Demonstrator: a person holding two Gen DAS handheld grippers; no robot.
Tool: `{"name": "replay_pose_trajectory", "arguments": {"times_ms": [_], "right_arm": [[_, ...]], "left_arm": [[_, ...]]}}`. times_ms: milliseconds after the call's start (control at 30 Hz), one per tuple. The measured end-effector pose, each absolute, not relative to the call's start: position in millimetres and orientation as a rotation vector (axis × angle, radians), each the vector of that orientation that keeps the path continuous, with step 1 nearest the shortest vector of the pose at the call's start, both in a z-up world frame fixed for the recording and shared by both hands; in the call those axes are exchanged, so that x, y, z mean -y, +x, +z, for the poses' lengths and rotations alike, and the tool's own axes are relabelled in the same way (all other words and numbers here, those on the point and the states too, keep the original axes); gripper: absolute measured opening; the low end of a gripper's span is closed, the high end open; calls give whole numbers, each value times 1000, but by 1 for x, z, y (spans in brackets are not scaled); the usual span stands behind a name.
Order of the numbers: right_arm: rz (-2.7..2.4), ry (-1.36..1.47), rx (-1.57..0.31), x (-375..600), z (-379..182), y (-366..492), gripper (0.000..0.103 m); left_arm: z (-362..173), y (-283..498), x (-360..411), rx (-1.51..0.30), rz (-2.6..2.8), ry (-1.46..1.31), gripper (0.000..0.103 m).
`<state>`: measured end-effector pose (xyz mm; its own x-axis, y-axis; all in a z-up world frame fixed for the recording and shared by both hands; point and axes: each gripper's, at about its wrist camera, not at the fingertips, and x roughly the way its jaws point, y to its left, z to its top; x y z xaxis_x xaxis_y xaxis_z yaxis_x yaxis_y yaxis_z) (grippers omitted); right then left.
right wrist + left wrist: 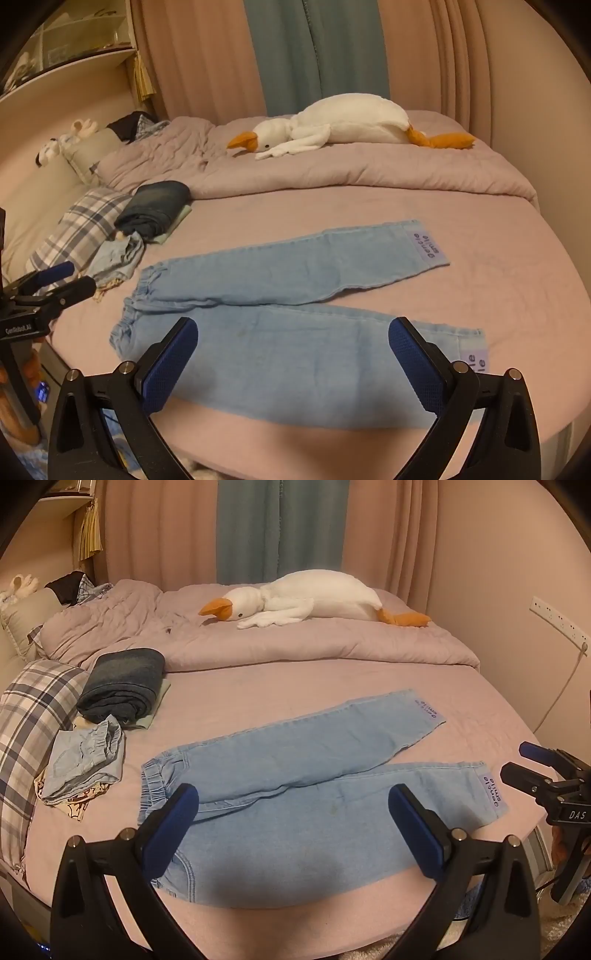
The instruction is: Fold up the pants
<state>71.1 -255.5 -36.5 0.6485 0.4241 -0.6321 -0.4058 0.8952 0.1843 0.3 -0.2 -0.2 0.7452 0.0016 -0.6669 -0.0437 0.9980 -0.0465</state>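
Light blue denim pants (pixel 295 775) lie flat on the pink bed, waistband at the left, both legs spread to the right in a V, each cuff with a purple label. They also show in the right wrist view (pixel 288 295). My left gripper (pixel 291 805) is open and empty, held above the near leg close to the waistband. My right gripper (pixel 291 332) is open and empty, above the near leg towards its cuff. The right gripper also shows at the right edge of the left wrist view (pixel 517 762), and the left gripper at the left edge of the right wrist view (pixel 79 277).
A folded dark denim garment (pixel 123 685) and a pile of folded light clothes (pixel 85 768) lie at the left by a plaid pillow (pixel 33 709). A white goose plush (pixel 314 596) rests on the bunched quilt (pixel 258 642) at the back. The bed edge (pixel 295 930) is right below the grippers.
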Motion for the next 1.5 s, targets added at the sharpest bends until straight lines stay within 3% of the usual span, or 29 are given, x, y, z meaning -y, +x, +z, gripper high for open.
{"name": "replay_pose_trajectory", "arguments": {"times_ms": [1500], "right_arm": [[468,38,-729,257,-39,70,102]], "left_arm": [[-4,2,1,-736,15,-52,103]]}}
